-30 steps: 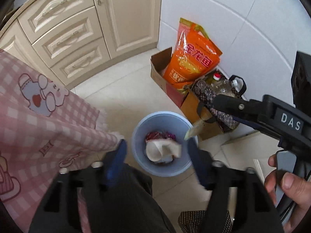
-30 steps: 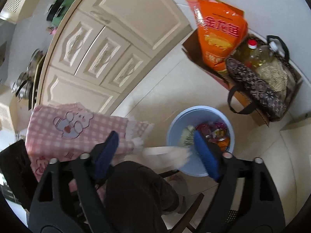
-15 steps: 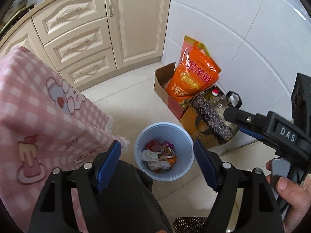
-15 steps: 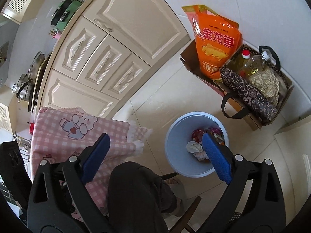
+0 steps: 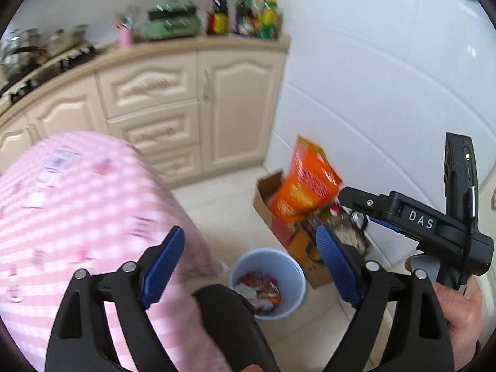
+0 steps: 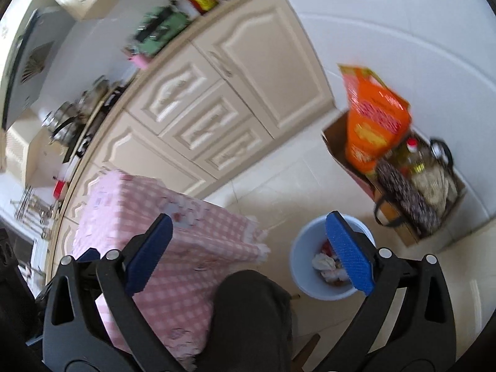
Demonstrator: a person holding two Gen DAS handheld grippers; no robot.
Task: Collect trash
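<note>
Only the left wrist view shows the other tool: the right gripper (image 5: 365,204) reaches in from the right edge, its black body marked DAS, with the person's right hand (image 5: 458,303) wrapped round the handle. The right wrist view shows more of the far-left counter, with pots and a grey hood above it, which the left view crops.

Both views look down on a pale blue bin (image 5: 280,260) (image 6: 302,260) standing upright on the tiled floor, just right of the table with the pink checked cloth (image 5: 77,204) (image 6: 173,241). The trash (image 5: 257,291) (image 6: 325,266) lies in the bottom of the bin: crumpled white paper and red and orange wrappers in a loose heap with no clear long axis.

Farther right, against the white wall, a cardboard box (image 5: 266,192) (image 6: 338,142) holds an upright orange bag (image 5: 307,186) (image 6: 372,117), and a dark patterned bag (image 6: 409,192) beside it holds an oil bottle (image 6: 415,155).

The left gripper (image 5: 248,260) and the right gripper (image 6: 251,251) have just been opening; both sets of blue-padded jaws stand wide apart with nothing between them.
</note>
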